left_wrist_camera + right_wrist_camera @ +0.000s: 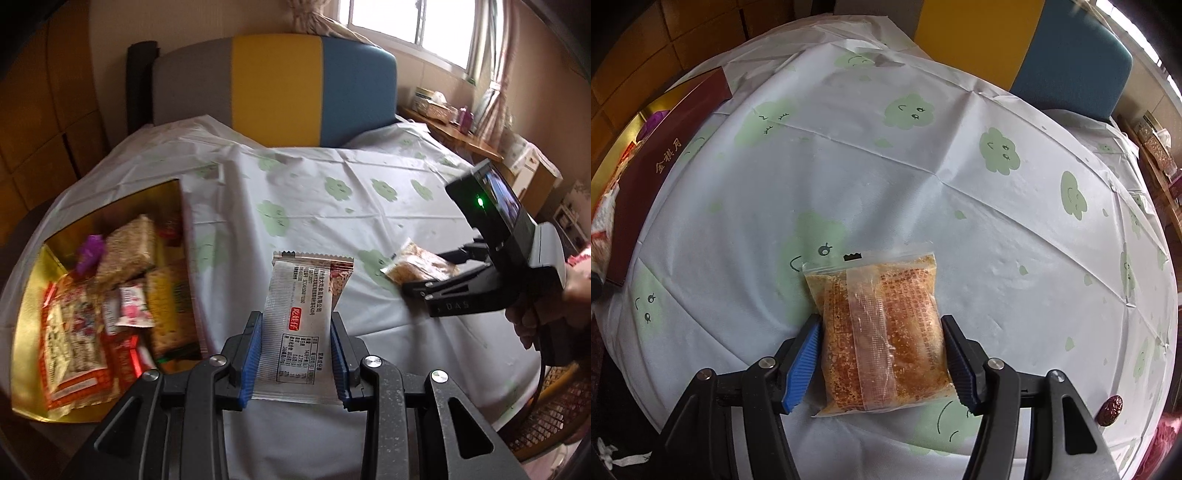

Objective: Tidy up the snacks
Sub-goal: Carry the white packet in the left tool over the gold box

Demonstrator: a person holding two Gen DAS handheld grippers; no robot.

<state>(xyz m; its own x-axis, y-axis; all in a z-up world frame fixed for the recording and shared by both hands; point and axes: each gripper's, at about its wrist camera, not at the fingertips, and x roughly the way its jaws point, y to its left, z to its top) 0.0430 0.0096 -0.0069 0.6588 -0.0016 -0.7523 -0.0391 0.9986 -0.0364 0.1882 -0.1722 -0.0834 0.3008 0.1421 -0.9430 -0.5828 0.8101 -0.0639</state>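
My left gripper [295, 321] is shut on a silver snack packet [306, 291] with black print and a red label. Its blue pads press both long edges, and the packet sticks up over the tablecloth. To its left stands the open gold-lined box [110, 206], holding several wrapped snacks. My right gripper [881, 321] is shut on a clear packet of orange-brown crumbly snack [882, 332], printed in red, just over the cloth. In the left wrist view the same packet [417, 264] pokes out past the right gripper [410, 284], held by a hand at the right.
A round table wears a white cloth with green cloud faces [923, 177]. The box's maroon outer wall [665, 162] stands at the far left. A small dark red fruit [1110, 404] lies near the right edge. A grey, yellow and blue chair back [277, 85] stands behind the table.
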